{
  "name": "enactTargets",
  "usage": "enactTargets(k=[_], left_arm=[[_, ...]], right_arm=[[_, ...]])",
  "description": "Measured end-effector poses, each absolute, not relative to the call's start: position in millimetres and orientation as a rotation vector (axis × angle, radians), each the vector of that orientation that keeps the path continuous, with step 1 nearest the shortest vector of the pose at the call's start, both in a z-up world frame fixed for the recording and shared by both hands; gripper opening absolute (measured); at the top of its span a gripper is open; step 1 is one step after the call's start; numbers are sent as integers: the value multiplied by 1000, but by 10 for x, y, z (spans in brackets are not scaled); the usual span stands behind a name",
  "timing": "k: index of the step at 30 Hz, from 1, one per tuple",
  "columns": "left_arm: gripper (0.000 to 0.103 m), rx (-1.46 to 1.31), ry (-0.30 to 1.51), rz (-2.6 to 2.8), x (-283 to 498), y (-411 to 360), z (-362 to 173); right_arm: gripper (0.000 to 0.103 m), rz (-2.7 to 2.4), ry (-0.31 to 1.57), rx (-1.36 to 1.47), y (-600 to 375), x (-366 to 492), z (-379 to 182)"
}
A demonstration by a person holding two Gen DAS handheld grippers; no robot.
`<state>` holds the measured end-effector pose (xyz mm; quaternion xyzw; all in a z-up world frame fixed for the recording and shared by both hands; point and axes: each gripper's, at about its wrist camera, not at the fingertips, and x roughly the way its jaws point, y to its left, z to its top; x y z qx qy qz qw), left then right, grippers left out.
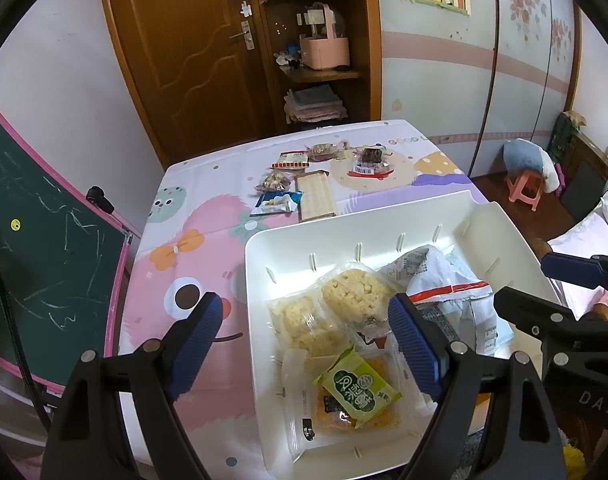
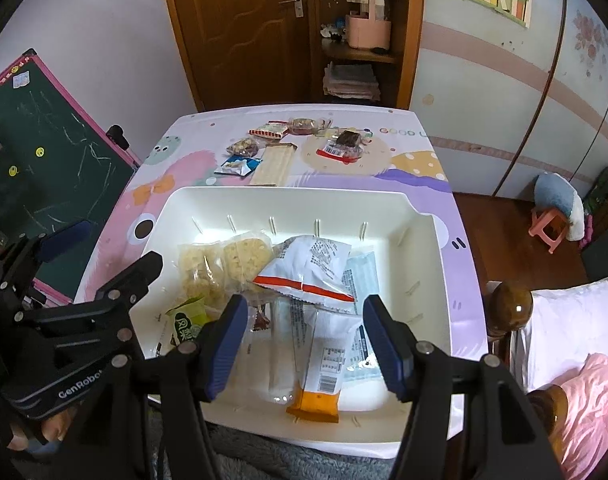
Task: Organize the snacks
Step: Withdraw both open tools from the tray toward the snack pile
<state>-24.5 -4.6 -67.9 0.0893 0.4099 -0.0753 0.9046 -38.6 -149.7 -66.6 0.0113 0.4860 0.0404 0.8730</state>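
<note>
While both tools hover with jaws apart and nothing held, left tool (image 1: 304,344) and right tool (image 2: 304,344) over the white bin (image 2: 432,280) on the table (image 1: 208,184): reach far for the loose snacks (image 2: 280,144), grip a packet's middle flat, lift clear of the rim, lay beside the packets already inside.

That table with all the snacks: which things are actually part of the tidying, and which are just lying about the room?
Part of the job:
- white bin
- rice cakes and green packet inside it
- loose snacks on the table: wafer pack, blue packet, brownie

Just lying about:
- chalkboard
- pink stool
- pink basket on the shelf
</note>
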Motion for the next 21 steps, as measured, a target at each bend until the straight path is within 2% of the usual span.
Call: enactTargets(k=[11, 21], left_arm=[[84, 183, 862, -144, -95, -80, -760], [84, 159, 812, -104, 179, -8, -590]], right_arm=[[61, 91, 1035, 36, -1541, -242, -766], [61, 76, 997, 24, -1652, -17, -661]])
